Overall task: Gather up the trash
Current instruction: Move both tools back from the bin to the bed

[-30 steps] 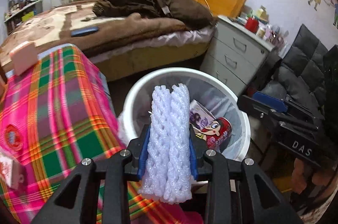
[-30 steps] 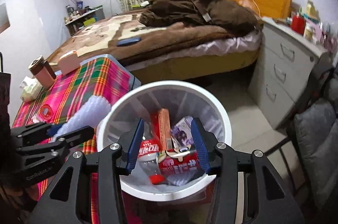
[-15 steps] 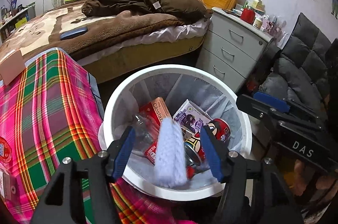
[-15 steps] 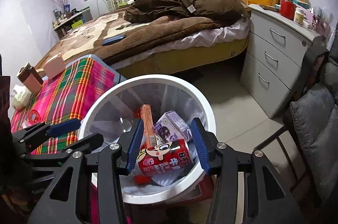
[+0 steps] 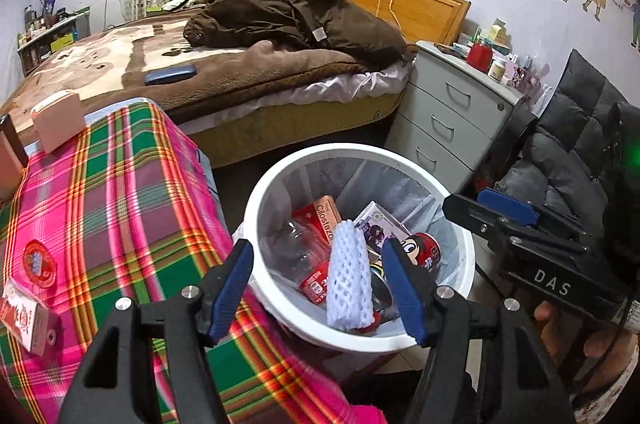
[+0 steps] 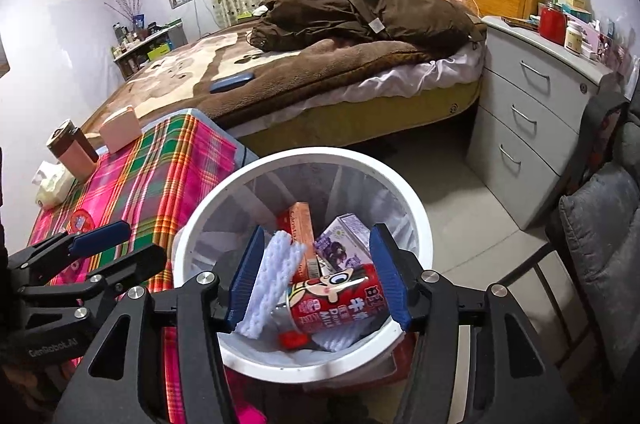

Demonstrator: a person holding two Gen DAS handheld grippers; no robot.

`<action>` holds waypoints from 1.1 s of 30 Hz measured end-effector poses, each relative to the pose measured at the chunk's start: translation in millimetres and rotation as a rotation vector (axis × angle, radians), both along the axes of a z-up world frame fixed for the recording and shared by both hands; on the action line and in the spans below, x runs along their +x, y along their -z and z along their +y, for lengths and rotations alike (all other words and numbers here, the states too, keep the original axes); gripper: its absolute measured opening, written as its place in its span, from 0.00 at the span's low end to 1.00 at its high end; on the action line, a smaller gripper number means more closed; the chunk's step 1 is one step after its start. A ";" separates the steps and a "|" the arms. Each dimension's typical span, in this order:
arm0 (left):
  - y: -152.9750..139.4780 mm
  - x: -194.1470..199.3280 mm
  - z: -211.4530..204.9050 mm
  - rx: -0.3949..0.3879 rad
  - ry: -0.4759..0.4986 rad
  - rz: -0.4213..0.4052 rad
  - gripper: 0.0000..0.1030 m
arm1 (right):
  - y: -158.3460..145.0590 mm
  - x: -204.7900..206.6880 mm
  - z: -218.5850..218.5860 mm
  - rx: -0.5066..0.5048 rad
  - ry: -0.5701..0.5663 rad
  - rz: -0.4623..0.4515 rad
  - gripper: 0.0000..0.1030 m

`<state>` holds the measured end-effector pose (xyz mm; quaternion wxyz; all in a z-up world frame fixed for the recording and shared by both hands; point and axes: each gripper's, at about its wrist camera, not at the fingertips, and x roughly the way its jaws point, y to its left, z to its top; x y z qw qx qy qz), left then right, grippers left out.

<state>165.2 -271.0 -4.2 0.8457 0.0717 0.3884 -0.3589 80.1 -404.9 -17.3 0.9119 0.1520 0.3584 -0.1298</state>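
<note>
Jaws of the left gripper [image 5: 318,288] stand released, gripping nothing, above the white bin [image 5: 256,224]. White foam net [image 5: 348,276] lies inside, propped on a red can [image 5: 426,250] (cartoon face). Right gripper [image 6: 318,276] likewise spread, empty. Plaid table [image 5: 120,203] at nine o'clock; bed [image 5: 240,71] at twelve.

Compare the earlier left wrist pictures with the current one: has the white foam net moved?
Yes. The foam net left the left gripper and dropped down inside the bin, now lying on the trash.
</note>
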 end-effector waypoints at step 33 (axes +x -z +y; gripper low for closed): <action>14.2 26.0 198.1 0.013 -0.487 -0.091 0.75 | -9.4 59.1 107.7 0.057 -0.357 -0.136 0.62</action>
